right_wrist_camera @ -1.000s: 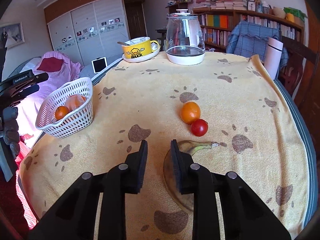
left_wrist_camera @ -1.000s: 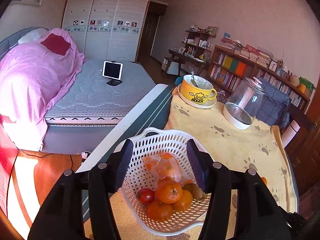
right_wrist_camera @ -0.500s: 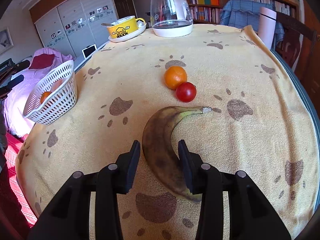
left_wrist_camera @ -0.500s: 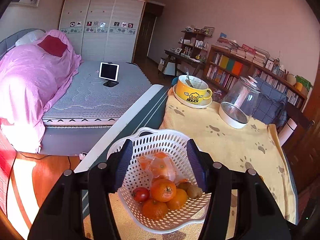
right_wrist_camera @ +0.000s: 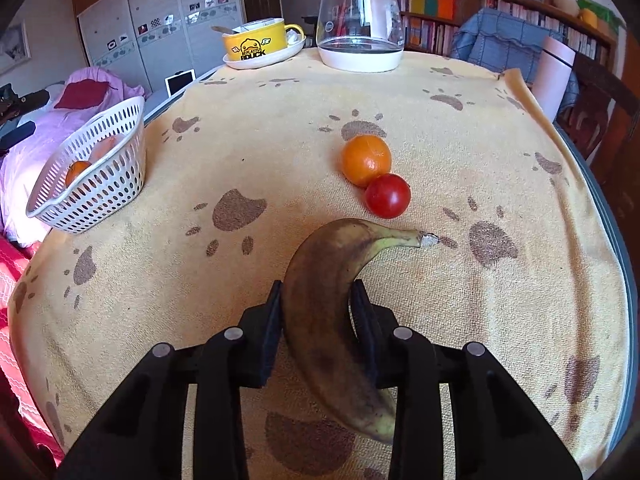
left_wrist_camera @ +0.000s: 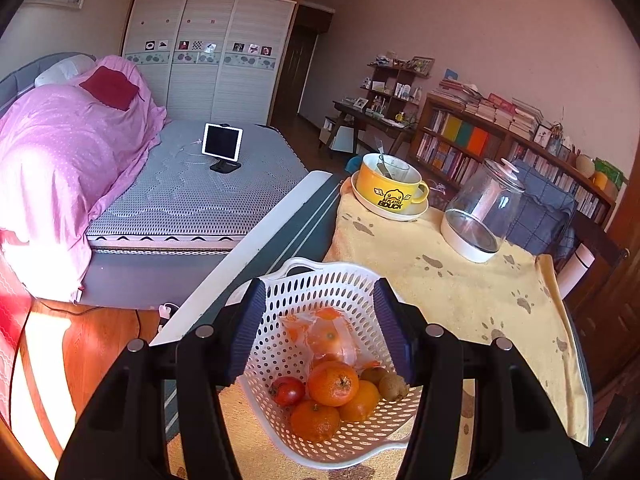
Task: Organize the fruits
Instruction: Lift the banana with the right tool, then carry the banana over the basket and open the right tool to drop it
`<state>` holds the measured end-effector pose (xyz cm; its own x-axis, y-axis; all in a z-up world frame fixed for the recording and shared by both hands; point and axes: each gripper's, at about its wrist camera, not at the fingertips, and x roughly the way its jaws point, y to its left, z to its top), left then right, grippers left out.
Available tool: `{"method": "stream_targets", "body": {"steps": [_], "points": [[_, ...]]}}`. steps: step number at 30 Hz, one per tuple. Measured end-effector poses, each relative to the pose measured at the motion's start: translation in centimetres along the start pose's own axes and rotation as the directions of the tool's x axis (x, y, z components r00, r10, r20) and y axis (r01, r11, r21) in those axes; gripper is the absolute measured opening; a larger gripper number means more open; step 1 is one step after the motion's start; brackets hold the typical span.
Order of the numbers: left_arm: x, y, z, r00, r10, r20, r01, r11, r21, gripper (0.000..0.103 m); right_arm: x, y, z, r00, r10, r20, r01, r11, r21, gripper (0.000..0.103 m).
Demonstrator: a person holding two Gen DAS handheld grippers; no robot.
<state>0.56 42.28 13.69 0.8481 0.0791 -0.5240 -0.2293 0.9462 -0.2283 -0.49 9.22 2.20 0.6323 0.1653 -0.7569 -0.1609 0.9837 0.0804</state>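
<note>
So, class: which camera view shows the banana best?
The right wrist view: the banana lies on the pawprint cloth, the right claw closed around its middle. The left wrist view shows none of it, only the basket.

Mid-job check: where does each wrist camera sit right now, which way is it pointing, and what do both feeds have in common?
Left wrist: sits behind the open left gripper, above the table's edge, looking down into the white basket and across to the bed; only its two fingers show.
Right wrist: sits low over the yellow cloth, facing the bookshelf; the right gripper has its fingers on either side of the banana.
Shared: basket, yellow duck mug, glass jar.
</note>
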Motion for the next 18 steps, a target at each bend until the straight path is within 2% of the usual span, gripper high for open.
{"method": "stream_targets", "body": {"steps": [4, 9, 14, 18], "points": [[0.0, 0.2, 0.1, 1.000, -0.002, 0.001, 0.002, 1.000, -0.004, 0.058, -1.9, 0.7, 1.1, 0.995, 0.072, 0.072, -0.074, 0.997, 0.027, 0.033], [-0.2, 0.8, 0.4, 1.000, 0.000, 0.009, 0.001, 1.000, -0.021, 0.058, -3.9, 3.4, 3.7, 0.975, 0.168, 0.145, -0.169, 0.986, -0.007, 0.033], [-0.6, 2.0, 1.0, 1.000, 0.006, 0.024, -0.005, 0.999, -0.051, 0.058, -4.1, 7.5, 6.7, 0.954, 0.245, 0.171, -0.235, 0.969, -0.077, 0.032], [-1.0, 2.8, 1.4, 0.997, 0.061, 0.051, -0.058, 0.997, -0.057, 0.058, -3.9, 11.4, 8.6, 0.934, 0.314, 0.171, -0.293, 0.946, -0.138, 0.032]]}}
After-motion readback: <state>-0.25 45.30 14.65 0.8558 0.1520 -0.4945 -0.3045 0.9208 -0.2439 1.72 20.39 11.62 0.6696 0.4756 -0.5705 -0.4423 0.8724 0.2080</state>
